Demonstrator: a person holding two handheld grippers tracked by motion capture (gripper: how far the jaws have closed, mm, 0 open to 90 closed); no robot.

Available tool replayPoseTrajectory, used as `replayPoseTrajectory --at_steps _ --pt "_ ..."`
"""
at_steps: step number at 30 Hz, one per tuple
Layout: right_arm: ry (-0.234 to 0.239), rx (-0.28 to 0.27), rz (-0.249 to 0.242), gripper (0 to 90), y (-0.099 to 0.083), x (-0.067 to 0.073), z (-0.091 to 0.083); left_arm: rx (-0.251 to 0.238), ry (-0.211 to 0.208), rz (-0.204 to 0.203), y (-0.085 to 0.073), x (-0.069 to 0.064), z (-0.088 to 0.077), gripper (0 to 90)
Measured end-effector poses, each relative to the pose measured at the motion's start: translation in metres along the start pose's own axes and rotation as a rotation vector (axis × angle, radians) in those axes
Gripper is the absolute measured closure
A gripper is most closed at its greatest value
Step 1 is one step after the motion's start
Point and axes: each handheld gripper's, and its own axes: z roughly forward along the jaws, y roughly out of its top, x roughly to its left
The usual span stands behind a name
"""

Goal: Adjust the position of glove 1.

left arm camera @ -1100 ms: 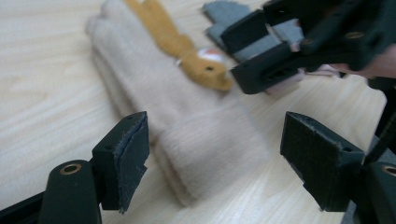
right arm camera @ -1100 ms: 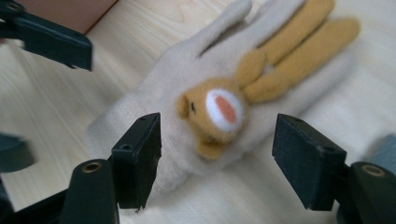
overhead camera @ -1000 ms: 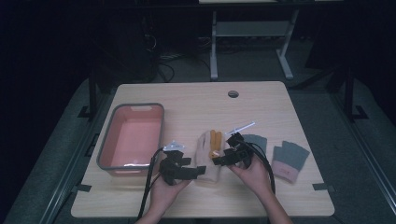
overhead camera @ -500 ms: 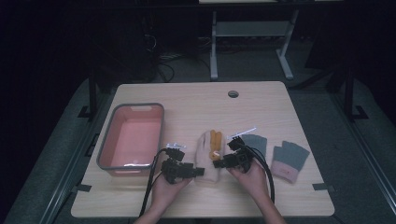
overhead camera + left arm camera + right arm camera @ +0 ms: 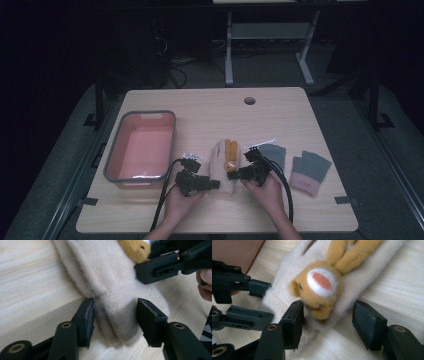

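Observation:
A cream fleece glove (image 5: pixel 220 161) with an orange animal face (image 5: pixel 230 165) lies flat near the table's front middle. My left gripper (image 5: pixel 214 184) comes in from the left, open, with its jaws on either side of the glove's cuff (image 5: pixel 117 307). From the right, my right gripper (image 5: pixel 235 175) is open, its jaws straddling the glove at the orange face (image 5: pixel 322 287). The left gripper view takes in the right gripper's jaw (image 5: pixel 162 263) beyond the cuff. The left gripper's jaws (image 5: pixel 249 302) appear at the left of the right gripper view.
A pink tub with a grey rim (image 5: pixel 167 145) stands at the left of the table. Two grey gloves (image 5: pixel 273 152) (image 5: pixel 309 170) lie to the right, one with a pink cuff. A round cable hole (image 5: pixel 249 100) is at the back.
Both hands have shifted slightly toward the table's front edge, and the two grippers have closed in on the cream glove's cuff end from either side.

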Motion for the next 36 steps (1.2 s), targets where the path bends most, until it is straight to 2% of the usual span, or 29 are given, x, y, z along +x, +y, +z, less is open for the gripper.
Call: replayPoseTrajectory --at_steps 6,15,22,32,36 --pt "0.04 -0.004 0.037 47.8 0.0 0.0 0.003 0.016 -0.014 -0.005 0.002 0.002 0.001 52.3" --pt "0.055 -0.035 0.062 57.1 -0.002 0.005 0.011 0.032 -0.032 -0.004 0.005 0.004 0.003 57.2" --pt "0.091 -0.075 0.093 63.4 -0.006 0.001 0.014 0.038 -0.035 -0.008 0.006 0.004 0.005 58.7" --pt "0.131 -0.057 0.14 71.0 -0.005 -0.002 0.016 0.04 -0.057 -0.028 0.009 0.006 0.007 62.5" --pt "0.143 -0.055 0.137 75.4 -0.004 -0.005 0.017 0.036 -0.07 -0.025 0.009 0.007 0.006 65.6"
